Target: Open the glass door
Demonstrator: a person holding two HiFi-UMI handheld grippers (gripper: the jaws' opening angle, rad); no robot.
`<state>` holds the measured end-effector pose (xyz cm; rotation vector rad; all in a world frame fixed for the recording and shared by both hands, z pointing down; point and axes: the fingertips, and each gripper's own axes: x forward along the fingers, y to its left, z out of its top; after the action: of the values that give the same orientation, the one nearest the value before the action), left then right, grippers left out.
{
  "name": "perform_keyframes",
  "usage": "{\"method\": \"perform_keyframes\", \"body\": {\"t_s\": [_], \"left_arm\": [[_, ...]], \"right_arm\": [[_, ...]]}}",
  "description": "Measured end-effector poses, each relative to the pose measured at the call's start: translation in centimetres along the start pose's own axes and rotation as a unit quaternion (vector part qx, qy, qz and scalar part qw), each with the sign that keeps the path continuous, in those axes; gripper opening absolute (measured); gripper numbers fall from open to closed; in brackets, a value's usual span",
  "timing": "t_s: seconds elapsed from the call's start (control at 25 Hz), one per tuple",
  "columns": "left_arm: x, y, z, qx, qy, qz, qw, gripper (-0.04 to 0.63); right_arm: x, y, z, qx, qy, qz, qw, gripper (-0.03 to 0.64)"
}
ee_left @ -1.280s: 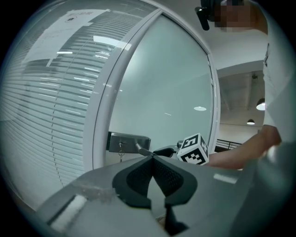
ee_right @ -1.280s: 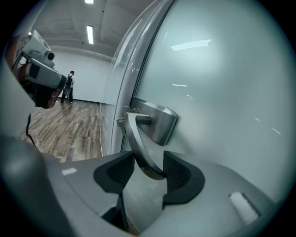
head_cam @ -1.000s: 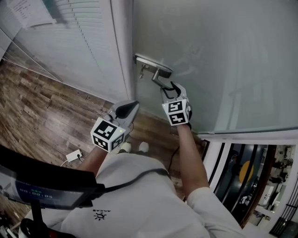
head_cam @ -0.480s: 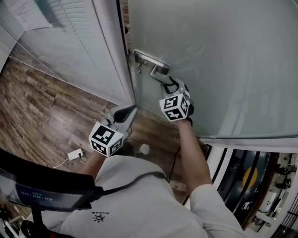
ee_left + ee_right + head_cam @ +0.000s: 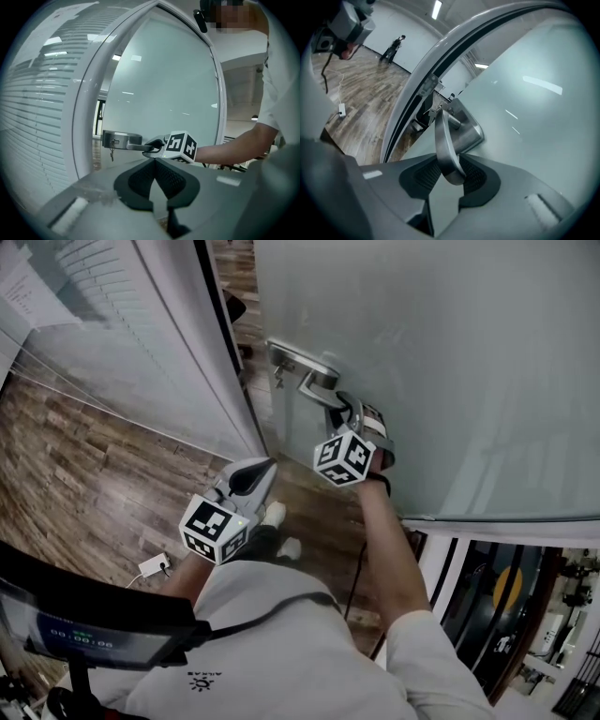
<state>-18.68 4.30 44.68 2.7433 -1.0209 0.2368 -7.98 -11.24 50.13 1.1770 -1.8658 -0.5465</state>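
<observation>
The frosted glass door (image 5: 450, 352) stands ajar, with a dark gap along its left edge. Its steel lever handle (image 5: 314, 381) hangs from a lock plate (image 5: 464, 126). My right gripper (image 5: 345, 413) is shut on the lever's end; the lever (image 5: 443, 140) sits between both ribbed pads. Its jaws have just been closing on it. The lever (image 5: 129, 146) is level in the left gripper view, with the right gripper (image 5: 157, 145) at its tip. My left gripper (image 5: 253, 474) hangs lower left, clear of the door, its pads (image 5: 154, 161) shut together on nothing.
A white door frame and a glass wall with blinds (image 5: 112, 343) stand left of the gap. A key (image 5: 111, 152) hangs from the lock. Wooden floor (image 5: 75, 484) lies below, with a white plug and cable (image 5: 155, 566) on it. A distant person stands in the right gripper view.
The door has swung away from the frame and the gap at its left edge has widened. The right gripper rolled and moved with the handle. The left gripper stayed put.
</observation>
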Motion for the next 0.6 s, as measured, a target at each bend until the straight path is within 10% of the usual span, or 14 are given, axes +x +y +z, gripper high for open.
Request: {"method": "perform_keyframes", "body": {"t_s": [0.6], "left_arm": [[13.3, 3.0, 4.2, 0.029, 0.008, -0.147, 0.9887, 0.005]], "right_arm": [[8.5, -5.8, -4.1, 0.004, 0.056, 0.017, 0.998, 0.094]]}}
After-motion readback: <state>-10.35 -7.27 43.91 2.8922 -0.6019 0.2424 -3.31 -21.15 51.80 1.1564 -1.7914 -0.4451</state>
